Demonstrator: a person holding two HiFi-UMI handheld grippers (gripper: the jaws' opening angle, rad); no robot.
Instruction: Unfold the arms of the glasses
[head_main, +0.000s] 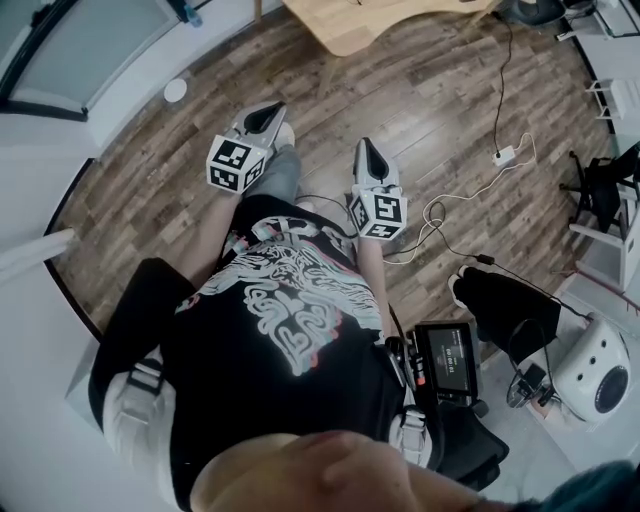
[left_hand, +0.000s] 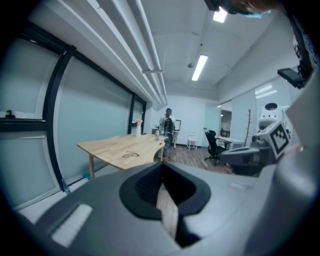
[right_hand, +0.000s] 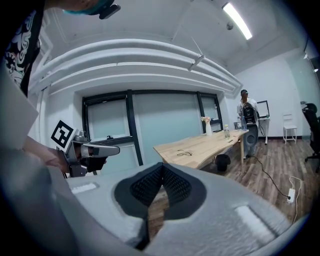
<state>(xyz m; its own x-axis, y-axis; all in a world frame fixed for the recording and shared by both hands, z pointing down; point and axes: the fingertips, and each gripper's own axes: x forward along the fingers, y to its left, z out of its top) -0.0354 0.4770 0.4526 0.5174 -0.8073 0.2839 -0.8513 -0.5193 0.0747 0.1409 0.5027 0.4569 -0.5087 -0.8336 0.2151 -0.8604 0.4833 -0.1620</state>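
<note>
While the person is standing well back on the wooden floor (head_main: 150, 170), the glasses (left_hand: 131, 154) are lying on the pale wooden counter (left_hand: 107, 147), well apart from both grippers. The left gripper (left_hand: 162, 167) is pointing toward that counter with its fingers (left_hand: 142, 186) pressed together to a thin seam, holding nothing. The right gripper (right_hand: 161, 167) is showing the same, its fingers (right_hand: 145, 187) meeting and gripping nothing. In the head view both are hanging side by side in front of the person's legs. The glasses are appearing too small from here to say whether their arms are folded.

I am judging the step in hand to be the approach, with nothing of the unfolding done. Doing it well is calling for walking up to the counter's edge and spreading both pairs of fingers before reaching in. One pair should be steadying the front of the frame by its rim rather than a lens. The other should be taking one arm near its tip and swinging it gently outward about the hinge.
</note>
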